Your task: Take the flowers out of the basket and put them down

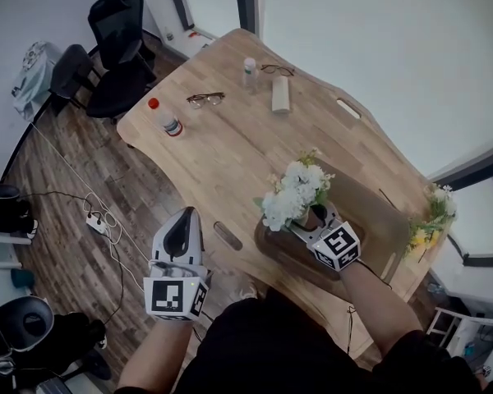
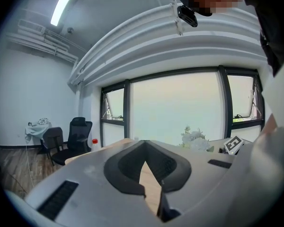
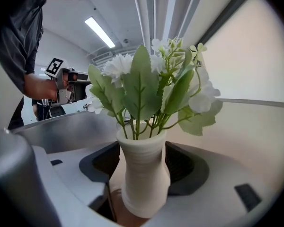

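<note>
A person is holding two grippers over a wooden table (image 1: pixel 230 154). The right gripper (image 1: pixel 316 217) is reaching in at one bunch of white flowers (image 1: pixel 296 194) in a pale ribbed vase (image 3: pixel 144 174). Its jaws are standing apart with the vase upright between them, not squeezed. The flowers are sitting at the left end of a dark brown basket (image 1: pixel 370 220); the blooms are hiding the vase's foot from above. The left gripper (image 1: pixel 183 216) is hanging off the table's near edge, its jaws closed on nothing. A second, yellow bunch (image 1: pixel 427 228) is lying at the table's right edge. At the far end are lying two pairs of glasses (image 1: pixel 205 99) (image 1: pixel 277 70), two bottles, one red-capped (image 1: pixel 166 120) and one small (image 1: pixel 249 71), and one beige block (image 1: pixel 280 94). Two black chairs (image 1: pixel 119 23) (image 1: pixel 70 72) are standing beyond.
</note>
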`<action>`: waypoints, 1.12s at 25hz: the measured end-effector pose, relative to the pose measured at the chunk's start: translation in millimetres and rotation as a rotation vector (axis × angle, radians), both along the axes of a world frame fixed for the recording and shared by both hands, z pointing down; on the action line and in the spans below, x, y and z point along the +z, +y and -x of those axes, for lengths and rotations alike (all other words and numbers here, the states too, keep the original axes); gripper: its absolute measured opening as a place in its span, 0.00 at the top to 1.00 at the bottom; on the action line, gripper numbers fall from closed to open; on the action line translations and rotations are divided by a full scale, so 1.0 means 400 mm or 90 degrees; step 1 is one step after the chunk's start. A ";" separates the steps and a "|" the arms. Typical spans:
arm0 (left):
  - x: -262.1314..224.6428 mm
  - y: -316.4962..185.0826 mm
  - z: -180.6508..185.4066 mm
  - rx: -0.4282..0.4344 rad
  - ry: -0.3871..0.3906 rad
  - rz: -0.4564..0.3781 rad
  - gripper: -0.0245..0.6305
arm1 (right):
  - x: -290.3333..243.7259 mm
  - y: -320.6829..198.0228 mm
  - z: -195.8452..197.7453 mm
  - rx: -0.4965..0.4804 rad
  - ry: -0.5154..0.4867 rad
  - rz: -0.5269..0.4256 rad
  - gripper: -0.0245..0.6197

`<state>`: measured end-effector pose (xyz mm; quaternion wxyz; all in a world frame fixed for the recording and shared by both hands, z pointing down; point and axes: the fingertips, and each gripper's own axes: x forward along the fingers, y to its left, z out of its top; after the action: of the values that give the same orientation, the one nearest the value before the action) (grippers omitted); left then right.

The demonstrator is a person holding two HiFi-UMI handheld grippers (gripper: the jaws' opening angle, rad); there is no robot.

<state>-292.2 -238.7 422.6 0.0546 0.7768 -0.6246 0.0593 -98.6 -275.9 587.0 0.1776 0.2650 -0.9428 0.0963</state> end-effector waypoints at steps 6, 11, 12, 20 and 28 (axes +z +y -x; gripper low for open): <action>-0.002 0.008 0.014 -0.009 -0.011 0.003 0.96 | 0.000 -0.017 0.023 -0.011 0.013 -0.017 0.53; -0.019 0.015 0.019 -0.008 -0.012 -0.008 0.96 | -0.017 -0.015 0.023 -0.007 0.009 -0.015 0.54; -0.020 0.016 0.020 -0.007 -0.010 -0.009 0.96 | -0.025 -0.015 0.022 -0.002 0.008 -0.018 0.54; -0.033 0.016 0.000 0.015 0.001 -0.020 0.96 | -0.103 -0.012 -0.004 0.030 -0.008 -0.025 0.54; -0.065 0.018 -0.044 0.052 0.015 -0.038 0.96 | -0.174 0.004 -0.058 0.079 0.010 -0.029 0.54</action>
<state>-274.7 -231.5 396.6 0.0359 0.8037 -0.5930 0.0338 -75.5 -274.2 517.3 0.1726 0.3276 -0.9252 0.0835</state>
